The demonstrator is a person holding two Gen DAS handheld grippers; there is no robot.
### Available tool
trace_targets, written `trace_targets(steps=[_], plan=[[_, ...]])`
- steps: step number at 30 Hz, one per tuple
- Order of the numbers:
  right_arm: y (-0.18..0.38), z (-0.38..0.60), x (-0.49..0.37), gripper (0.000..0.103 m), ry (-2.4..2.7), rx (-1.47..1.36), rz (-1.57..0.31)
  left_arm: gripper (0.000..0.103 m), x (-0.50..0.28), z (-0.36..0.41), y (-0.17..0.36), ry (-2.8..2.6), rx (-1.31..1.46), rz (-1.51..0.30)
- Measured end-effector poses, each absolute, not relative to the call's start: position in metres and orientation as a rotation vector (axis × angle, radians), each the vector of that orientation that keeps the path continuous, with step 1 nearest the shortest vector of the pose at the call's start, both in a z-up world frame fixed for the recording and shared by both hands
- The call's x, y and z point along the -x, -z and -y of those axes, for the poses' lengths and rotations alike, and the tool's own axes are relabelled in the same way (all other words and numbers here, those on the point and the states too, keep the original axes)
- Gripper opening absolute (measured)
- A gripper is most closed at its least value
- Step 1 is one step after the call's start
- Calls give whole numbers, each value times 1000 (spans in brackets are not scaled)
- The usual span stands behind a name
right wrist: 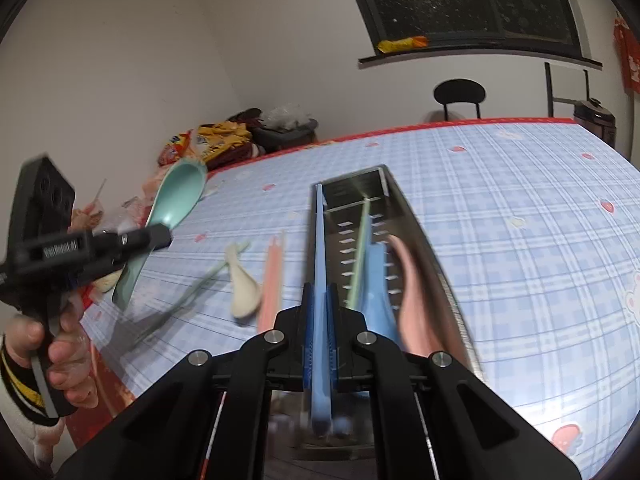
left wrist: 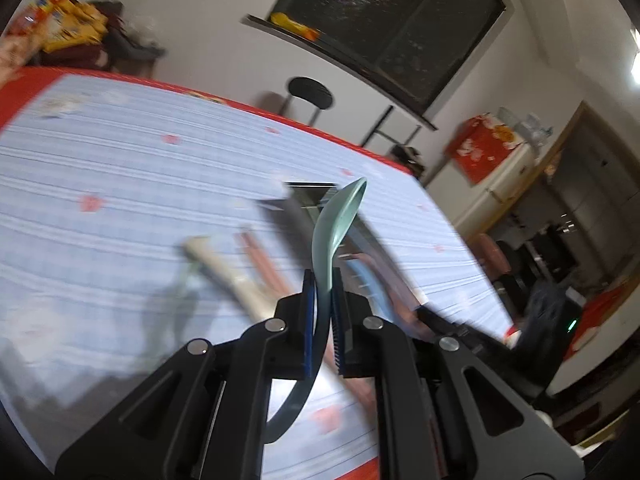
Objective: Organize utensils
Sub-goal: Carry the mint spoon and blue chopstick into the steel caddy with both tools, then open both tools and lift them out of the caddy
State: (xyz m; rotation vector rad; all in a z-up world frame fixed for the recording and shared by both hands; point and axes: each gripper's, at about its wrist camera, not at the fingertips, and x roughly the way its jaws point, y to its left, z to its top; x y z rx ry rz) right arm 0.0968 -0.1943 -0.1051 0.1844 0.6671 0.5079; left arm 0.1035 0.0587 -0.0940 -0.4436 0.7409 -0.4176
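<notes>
Left claw [left wrist: 325, 304]: clenched on green spoon [left wrist: 338, 220]
Right claw [right wrist: 320, 312]: clenched on blue chopsticks [right wrist: 320, 264]
Bench [right wrist: 500, 240]: metal tray [right wrist: 404, 204], white spoon [right wrist: 244, 292]

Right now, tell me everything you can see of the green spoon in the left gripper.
The green spoon is pale mint, smooth and matte, plastic by the look of it, with a deep oval bowl and a flat curved handle. The left gripper has its jaws shut on the handle just below the bowl, so the bowl juts out past the fingertips and the handle's tail curves back under the gripper. It is held in the air above the checked tablecloth, touching nothing but the pads.
</notes>
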Motion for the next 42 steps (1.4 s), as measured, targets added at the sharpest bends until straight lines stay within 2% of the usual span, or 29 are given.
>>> trace_targets(steps=[8,23,26,31,33,35,38,42], plan=[[115,209,-108,7,-504,-215,-706,12,-148,7,105,486,580,-775],[126,212,-120,8,-514,-266,-750,12,-197,26,148,366,828,-810],[126,214,-120,10,-508,-277,-749,12,-202,20,156,314,878,-818],[125,223,-118,20,-495,-296,-729,11,-214,26,156,269,885,-809],[124,227,-118,21,-498,-310,-723,17,-221,30,154,257,877,-816],[124,227,-118,22,-497,-318,-722,39,-224,30,150,255,860,-807],[124,228,-116,25,-497,-319,-721,56,-220,24,136,236,808,-773],[121,228,-113,37,-499,-309,-710,65,-209,7,109,231,694,-730]])
